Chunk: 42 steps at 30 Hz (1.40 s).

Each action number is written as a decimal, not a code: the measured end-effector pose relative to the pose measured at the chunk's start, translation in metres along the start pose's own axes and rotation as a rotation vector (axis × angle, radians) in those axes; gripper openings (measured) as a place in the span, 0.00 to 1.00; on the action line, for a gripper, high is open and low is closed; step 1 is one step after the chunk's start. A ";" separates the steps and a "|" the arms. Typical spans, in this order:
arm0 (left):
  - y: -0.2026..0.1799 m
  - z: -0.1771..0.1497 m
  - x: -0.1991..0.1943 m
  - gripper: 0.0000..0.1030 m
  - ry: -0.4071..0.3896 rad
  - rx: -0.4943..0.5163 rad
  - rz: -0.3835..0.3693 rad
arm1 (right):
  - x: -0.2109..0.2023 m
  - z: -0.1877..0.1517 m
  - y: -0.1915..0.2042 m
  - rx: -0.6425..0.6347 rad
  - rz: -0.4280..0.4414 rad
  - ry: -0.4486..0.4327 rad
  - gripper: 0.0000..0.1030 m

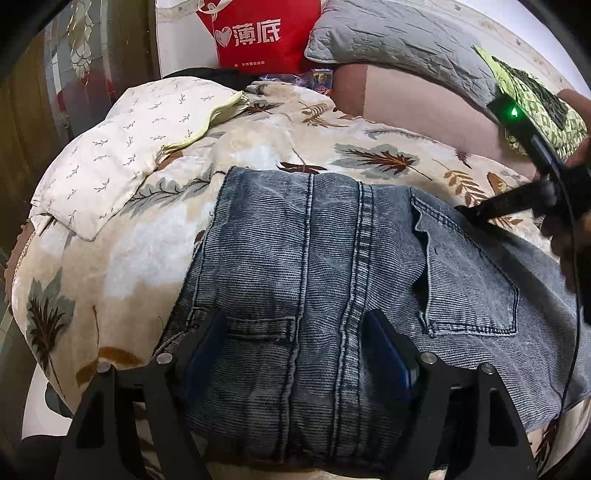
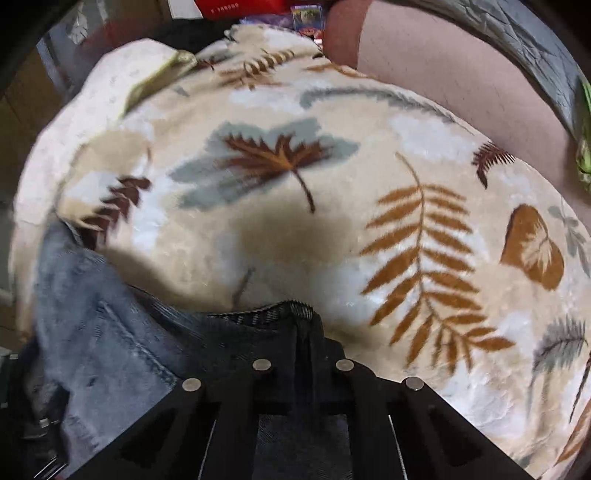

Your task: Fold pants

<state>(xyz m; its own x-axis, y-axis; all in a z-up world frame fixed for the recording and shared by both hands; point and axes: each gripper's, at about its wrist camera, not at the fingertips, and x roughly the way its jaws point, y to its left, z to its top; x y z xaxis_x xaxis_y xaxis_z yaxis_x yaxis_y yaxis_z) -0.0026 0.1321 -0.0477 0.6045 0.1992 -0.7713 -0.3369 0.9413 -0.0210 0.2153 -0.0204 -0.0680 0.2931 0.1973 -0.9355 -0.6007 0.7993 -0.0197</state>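
Grey-blue jeans [image 1: 332,258] lie folded on a leaf-print blanket [image 1: 258,129], back pocket up. My left gripper [image 1: 295,354] is wide open, its blue-padded fingers [image 1: 207,350] resting on the jeans' near part with denim between them. My right gripper [image 2: 301,325] is shut on the jeans' edge [image 2: 280,310], which bunches between its black fingers; the rest of the jeans [image 2: 103,332] hang to its left. In the left wrist view the right gripper [image 1: 476,212] meets the jeans' far right edge.
A white sprig-print pillow [image 1: 122,147] lies at the blanket's back left. A red bag [image 1: 258,33], a grey quilted pillow [image 1: 399,37] and a green patterned cloth [image 1: 535,96] lie behind. The blanket [image 2: 295,184] spreads ahead of the right gripper.
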 end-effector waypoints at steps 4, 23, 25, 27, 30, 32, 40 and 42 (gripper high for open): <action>0.000 -0.001 -0.001 0.77 -0.010 -0.002 0.004 | -0.034 -0.017 -0.014 0.146 0.027 -0.111 0.31; -0.003 0.004 0.004 0.83 0.002 -0.008 0.075 | -0.130 -0.254 -0.204 0.891 0.393 -0.324 0.69; -0.002 0.004 0.004 0.83 0.005 -0.014 0.079 | -0.137 -0.267 -0.215 0.922 0.294 -0.363 0.82; -0.001 0.004 0.004 0.83 0.013 -0.022 0.078 | -0.111 -0.284 -0.237 1.008 0.223 -0.252 0.81; 0.001 0.006 0.001 0.82 0.027 -0.038 0.076 | -0.120 -0.295 -0.254 1.079 0.328 -0.297 0.76; 0.002 0.007 -0.001 0.82 0.034 -0.052 0.077 | -0.147 -0.285 -0.256 1.007 0.318 -0.363 0.76; 0.001 0.008 -0.041 0.82 -0.024 -0.065 0.077 | -0.116 -0.278 -0.299 1.090 0.318 -0.317 0.74; -0.004 0.012 -0.055 0.82 -0.069 -0.057 0.056 | -0.144 -0.287 -0.293 1.068 0.325 -0.412 0.74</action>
<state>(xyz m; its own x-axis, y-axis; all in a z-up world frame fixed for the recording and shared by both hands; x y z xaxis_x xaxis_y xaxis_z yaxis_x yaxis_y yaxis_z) -0.0260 0.1203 0.0023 0.6314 0.2714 -0.7264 -0.4113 0.9114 -0.0169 0.1357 -0.4460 -0.0293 0.5756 0.4899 -0.6548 0.1753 0.7081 0.6840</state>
